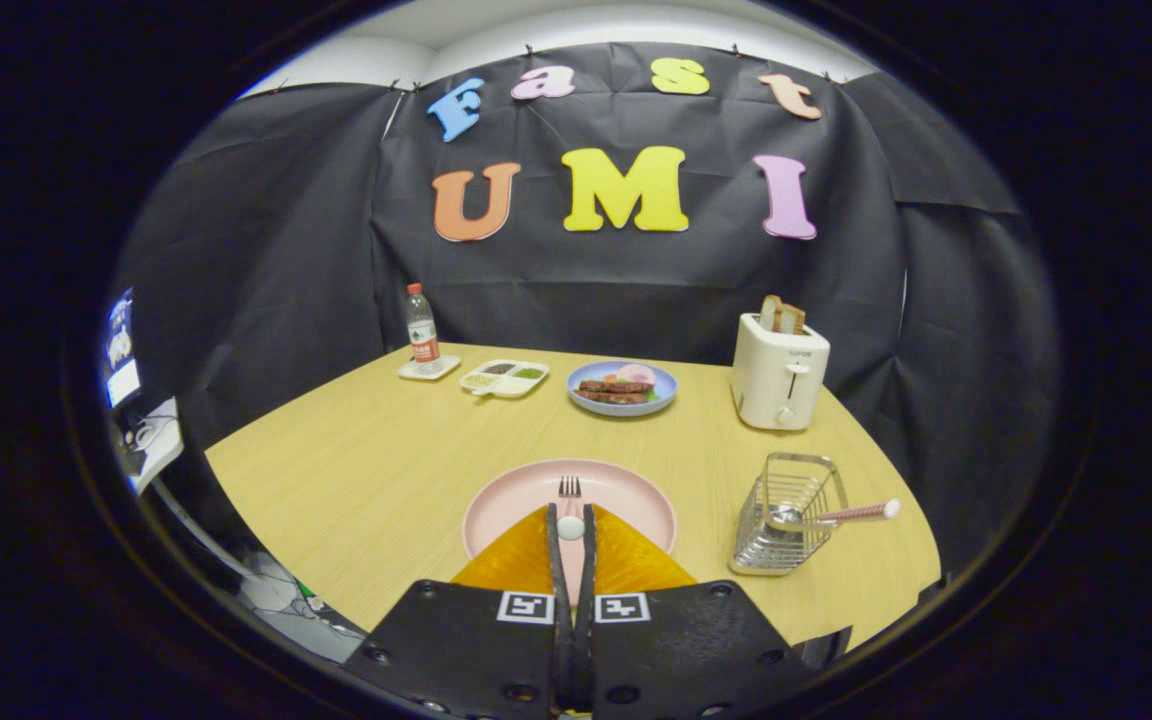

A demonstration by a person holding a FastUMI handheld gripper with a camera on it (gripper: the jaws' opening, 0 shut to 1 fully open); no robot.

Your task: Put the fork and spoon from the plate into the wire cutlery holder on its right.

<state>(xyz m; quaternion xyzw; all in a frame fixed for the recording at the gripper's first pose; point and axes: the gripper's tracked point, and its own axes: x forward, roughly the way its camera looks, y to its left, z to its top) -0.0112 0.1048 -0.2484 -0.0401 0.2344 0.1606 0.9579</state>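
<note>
Gripping the fork [570, 490], clenched tongs [571, 527] hide its handle — tines showing.

Fisheye cam rides on the tool [571, 527], looking fwd along its two fingers, angled slightly down over the tabletop [356, 450]. Close to the pink plate [506, 505]; far edge w/ toaster [778, 372] and black cloth wall beyond.
</note>
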